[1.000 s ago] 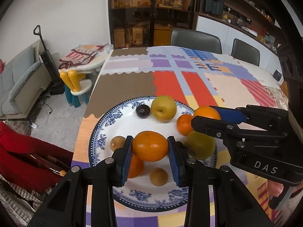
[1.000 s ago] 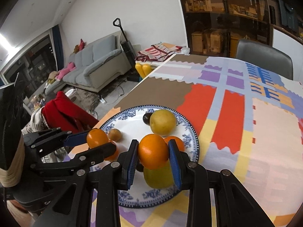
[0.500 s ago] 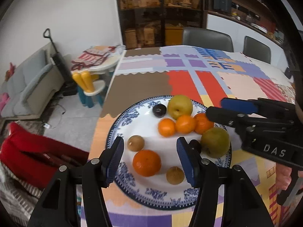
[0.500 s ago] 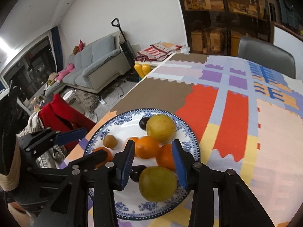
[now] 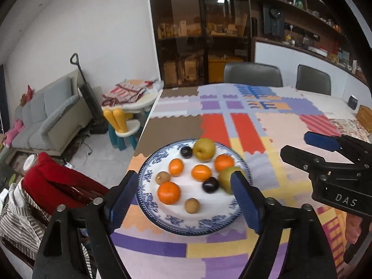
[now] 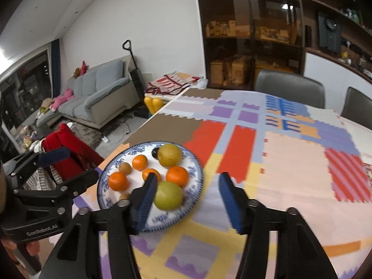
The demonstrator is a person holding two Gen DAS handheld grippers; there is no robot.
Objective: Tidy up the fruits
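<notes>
A blue-and-white plate (image 5: 148, 172) (image 6: 197, 165) sits near the table's left edge. On it lie several oranges, among them a large orange (image 5: 169, 192) (image 6: 118, 181), two yellow-green pears (image 5: 204, 149) (image 6: 167, 195), two dark plums (image 5: 210, 184) and two brown kiwis (image 5: 192, 205). My left gripper (image 5: 184, 202) is open and empty, raised above the plate's near side. My right gripper (image 6: 187, 200) is open and empty, over the plate's right rim; it also shows in the left wrist view (image 5: 309, 148).
The table has a colourful patchwork cloth (image 5: 267, 125). Two dark chairs (image 5: 253, 74) stand at the far side. A red garment on a chair (image 5: 55, 181) is beside the table's left edge. A wicker basket (image 5: 365, 121) sits far right.
Both grippers let go of their oranges onto the plate, opened wide, and pulled back and up. The right gripper shifted right off the plate.
</notes>
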